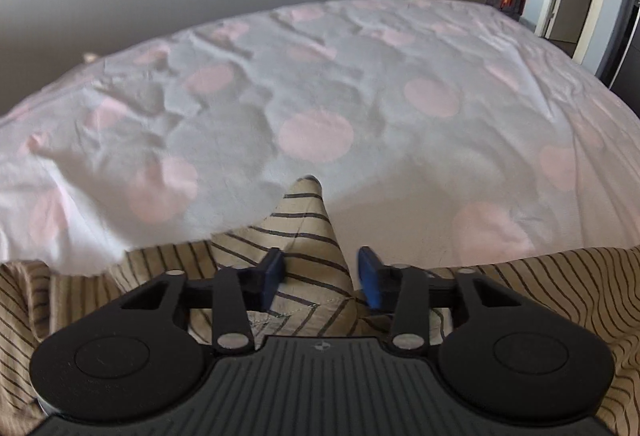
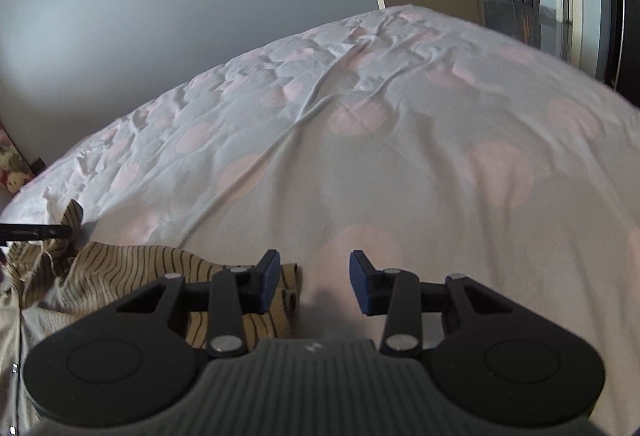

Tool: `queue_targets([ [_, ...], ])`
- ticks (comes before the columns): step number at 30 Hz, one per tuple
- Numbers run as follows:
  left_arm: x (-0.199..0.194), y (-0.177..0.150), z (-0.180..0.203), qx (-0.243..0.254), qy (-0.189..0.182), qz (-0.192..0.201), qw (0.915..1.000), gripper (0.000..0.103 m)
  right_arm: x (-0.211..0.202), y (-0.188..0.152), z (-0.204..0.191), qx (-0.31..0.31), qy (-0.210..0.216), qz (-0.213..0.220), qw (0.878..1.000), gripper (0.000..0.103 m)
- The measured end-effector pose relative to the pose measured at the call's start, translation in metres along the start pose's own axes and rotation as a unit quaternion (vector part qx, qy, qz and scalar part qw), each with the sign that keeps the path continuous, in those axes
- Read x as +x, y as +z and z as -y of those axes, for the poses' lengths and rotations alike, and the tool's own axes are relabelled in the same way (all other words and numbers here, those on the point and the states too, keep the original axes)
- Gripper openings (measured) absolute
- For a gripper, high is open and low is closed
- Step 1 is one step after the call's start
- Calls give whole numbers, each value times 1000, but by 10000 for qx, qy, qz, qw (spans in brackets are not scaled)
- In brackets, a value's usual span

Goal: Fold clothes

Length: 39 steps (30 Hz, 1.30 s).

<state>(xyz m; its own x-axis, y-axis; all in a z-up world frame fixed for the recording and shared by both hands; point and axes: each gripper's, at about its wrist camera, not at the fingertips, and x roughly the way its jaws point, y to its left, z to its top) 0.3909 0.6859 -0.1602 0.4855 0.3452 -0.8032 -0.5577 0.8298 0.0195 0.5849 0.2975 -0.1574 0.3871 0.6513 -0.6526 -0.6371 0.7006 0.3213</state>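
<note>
Shirt [image 1: 308, 236]: tan, dark-striped, rumpled at the bed's near edge; a pointed flap rises between the left gripper's [image 1: 322, 274] parted fingers, unclamped. Right gripper [image 2: 314, 282]: fingers apart, empty, its left finger over the shirt's edge [image 2: 286, 286]. Bedsheet [image 1: 360, 84]: white, pink dots, wrinkled. Grey wall [image 2: 200, 16] beyond.

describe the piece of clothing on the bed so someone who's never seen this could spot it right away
A bed with a white sheet dotted in big pink circles fills both views. At its near edge lies a crumpled striped garment, one corner peaking up between the open left gripper fingers. Its tan cloth with thin dark stripes sets it apart.
</note>
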Motion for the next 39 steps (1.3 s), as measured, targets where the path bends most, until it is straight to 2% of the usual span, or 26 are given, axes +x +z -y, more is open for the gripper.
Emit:
queue_targets([
  [2,7,-3,0,-7,146,-113,9998,5,4,-7,3,189,275,-78,9994,41],
  [4,5,-7,-2,-47,208,-99,9997,3,-1,-19,-2,135,533,-81,9985,11],
  [8,-9,-12,-10,-61,268,-43,9996,2,-17,-47,-19,-123,833,-124,9964,11],
  [13,-20,-24,-21,-22,413,-179,9990,2,-38,-85,-28,-291,893,-275,9952,8],
  [17,-28,-36,-30,-189,482,-248,9984,2,-52,-112,-33,-434,942,-416,9937,7],
  [21,-36,-47,-35,-172,609,-359,9974,2,-62,-127,-32,-439,949,-632,9925,2],
  [25,-44,-47,-44,-252,601,-376,9972,2,-74,-126,-30,-496,847,-528,9938,5],
  [28,-50,-42,-47,-307,474,-273,9980,4,-64,-105,-25,-391,703,-276,9964,8],
  [29,-51,-39,-48,-328,444,-234,9982,6,-60,-98,-23,-356,654,-192,9970,13],
  [30,-51,-37,-48,-347,443,-204,9982,9,-57,-91,-21,-322,606,-108,9976,30],
  [31,-50,-34,-48,-369,429,-176,9982,18,-53,-84,-19,-287,557,-24,9980,42],
  [32,-49,-32,-47,-380,428,-146,9983,28,-49,-77,-17,-252,509,60,9984,42],
  [35,-44,-24,-44,-335,505,-53,9981,44,-39,-56,-12,-146,362,312,9987,42],
  [37,-39,-20,-42,-299,535,-21,9981,45,-30,-43,-8,-51,295,442,9986,42],
  [39,-33,-18,-41,-315,517,-42,9982,45,-12,-38,-2,219,424,334,9983,42],
])
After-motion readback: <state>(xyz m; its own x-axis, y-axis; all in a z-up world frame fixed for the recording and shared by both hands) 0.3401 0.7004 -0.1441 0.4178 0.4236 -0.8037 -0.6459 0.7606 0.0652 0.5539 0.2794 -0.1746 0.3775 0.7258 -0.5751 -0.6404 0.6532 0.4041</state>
